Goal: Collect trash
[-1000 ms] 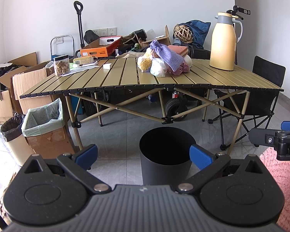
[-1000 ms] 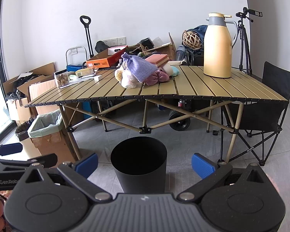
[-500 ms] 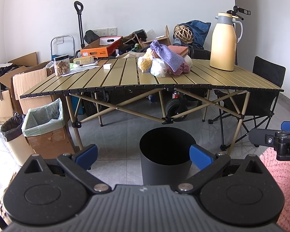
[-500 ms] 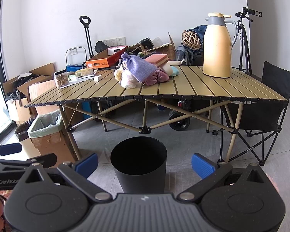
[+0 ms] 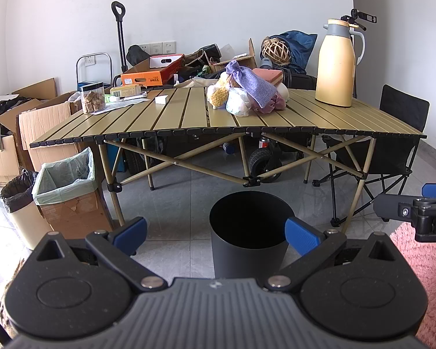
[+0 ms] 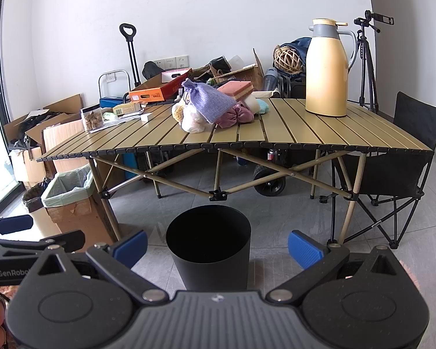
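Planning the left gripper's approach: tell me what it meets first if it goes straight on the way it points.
Probably the black bin on the floor, which sits between the open left gripper fingers in its view; the folding table stands farther back. Depth is uncertain.

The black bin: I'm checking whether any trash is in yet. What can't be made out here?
- Black bin inside: both wrist views, too dark to see its bottom.
- Bagged pile contents: both views, too small.
- Lined cardboard box contents: left wrist view, liner rim hides them.
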`<state>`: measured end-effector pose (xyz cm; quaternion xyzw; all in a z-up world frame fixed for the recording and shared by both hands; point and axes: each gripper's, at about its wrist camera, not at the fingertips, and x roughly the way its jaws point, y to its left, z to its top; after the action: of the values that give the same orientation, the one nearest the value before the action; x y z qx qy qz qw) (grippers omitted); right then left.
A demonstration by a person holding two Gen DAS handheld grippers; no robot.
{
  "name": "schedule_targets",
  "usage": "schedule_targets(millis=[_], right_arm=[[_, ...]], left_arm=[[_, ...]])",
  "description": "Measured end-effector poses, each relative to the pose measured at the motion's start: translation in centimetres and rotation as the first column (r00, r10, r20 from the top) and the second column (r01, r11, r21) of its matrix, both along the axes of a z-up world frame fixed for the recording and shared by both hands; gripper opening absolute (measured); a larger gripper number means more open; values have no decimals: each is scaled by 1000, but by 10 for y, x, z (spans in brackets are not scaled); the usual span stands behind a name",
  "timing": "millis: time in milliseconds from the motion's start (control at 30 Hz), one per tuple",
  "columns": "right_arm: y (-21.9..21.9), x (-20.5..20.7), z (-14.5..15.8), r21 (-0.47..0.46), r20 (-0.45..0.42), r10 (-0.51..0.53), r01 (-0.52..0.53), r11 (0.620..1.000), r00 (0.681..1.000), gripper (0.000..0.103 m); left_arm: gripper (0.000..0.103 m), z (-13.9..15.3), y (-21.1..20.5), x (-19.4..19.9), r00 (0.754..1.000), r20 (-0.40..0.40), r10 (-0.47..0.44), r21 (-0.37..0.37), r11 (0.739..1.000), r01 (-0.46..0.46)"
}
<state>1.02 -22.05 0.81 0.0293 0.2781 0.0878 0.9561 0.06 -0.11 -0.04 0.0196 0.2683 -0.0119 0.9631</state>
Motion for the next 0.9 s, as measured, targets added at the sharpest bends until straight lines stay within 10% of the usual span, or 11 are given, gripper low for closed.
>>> schedule_targets(millis=[900], right_arm=[[-10, 31, 1, -16, 43, -23, 23, 1000, 999, 103]], left_arm=[[103, 5, -5, 30, 1000, 9, -12, 19, 1000, 12]])
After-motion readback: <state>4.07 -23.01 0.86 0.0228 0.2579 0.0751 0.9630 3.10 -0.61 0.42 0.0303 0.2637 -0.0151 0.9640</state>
